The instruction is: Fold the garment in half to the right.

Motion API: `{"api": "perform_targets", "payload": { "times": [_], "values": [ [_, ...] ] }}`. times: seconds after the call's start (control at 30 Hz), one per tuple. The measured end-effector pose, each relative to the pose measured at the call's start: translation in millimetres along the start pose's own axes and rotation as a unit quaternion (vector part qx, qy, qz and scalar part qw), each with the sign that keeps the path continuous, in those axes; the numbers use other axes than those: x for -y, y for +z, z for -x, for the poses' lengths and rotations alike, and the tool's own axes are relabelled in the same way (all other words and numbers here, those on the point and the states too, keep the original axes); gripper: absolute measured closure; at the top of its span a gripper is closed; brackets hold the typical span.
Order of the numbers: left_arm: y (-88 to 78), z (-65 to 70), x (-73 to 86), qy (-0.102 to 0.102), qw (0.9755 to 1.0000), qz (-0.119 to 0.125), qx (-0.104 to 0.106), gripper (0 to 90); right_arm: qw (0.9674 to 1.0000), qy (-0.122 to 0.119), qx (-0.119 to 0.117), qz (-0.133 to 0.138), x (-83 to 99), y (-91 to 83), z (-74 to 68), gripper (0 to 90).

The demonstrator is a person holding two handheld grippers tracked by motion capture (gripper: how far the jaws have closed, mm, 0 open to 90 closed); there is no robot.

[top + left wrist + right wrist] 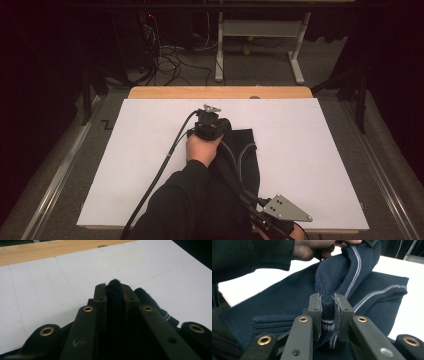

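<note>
A dark navy knitted garment (240, 155) with pale stripes lies folded on the white sheet (150, 150), running from the table's middle toward the near edge. My left gripper (209, 114), held in a hand at the garment's far end, is shut on a bunched fold of the garment (115, 297), which sticks up between its pads. At the near edge, my right gripper (260, 215) is shut on the garment's ribbed, striped hem (327, 312). In the right gripper view the cloth rises from the jaws toward the left hand (312, 250).
The white sheet covers a wooden table whose bare far edge (220, 92) shows. Beyond it stand a desk frame (260, 45) and loose cables (170, 60) on the floor. Metal rails (55, 175) run along both sides. Black cables trail from both grippers.
</note>
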State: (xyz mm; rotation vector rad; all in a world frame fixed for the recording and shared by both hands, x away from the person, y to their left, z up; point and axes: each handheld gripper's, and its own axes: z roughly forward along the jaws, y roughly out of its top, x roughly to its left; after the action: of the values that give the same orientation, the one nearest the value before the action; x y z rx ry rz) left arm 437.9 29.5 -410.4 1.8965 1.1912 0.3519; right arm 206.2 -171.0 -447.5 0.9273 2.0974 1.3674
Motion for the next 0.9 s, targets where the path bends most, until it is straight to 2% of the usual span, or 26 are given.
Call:
{"api": "perform_targets", "payload": {
  "times": [0.33, 0.4, 0.6, 0.9],
  "values": [
    [11.0, 9.1, 2.2, 0.001, 1.0000, -0.006, 0.005, 71.1, 0.9995, -0.004, 0.009, -0.031, 9.7, -3.4, 4.1, 77.3],
    [12.7, 10.6, 2.7, 0.001, 0.9999, -0.006, 0.008, 70.3, 0.9993, -0.005, 0.012, -0.035, 11.5, -5.4, 5.5, 80.0],
    [15.8, 14.6, 3.0, 0.006, 0.9996, -0.002, 0.026, 63.8, 0.9990, 0.002, 0.022, -0.040, 16.2, -13.6, 10.8, 80.8],
    [9.2, 24.9, -1.7, 0.020, 0.9986, 0.015, 0.046, 47.6, 0.9994, 0.004, 0.027, -0.020, 13.9, -18.8, 11.6, 80.8]
  ]
}}
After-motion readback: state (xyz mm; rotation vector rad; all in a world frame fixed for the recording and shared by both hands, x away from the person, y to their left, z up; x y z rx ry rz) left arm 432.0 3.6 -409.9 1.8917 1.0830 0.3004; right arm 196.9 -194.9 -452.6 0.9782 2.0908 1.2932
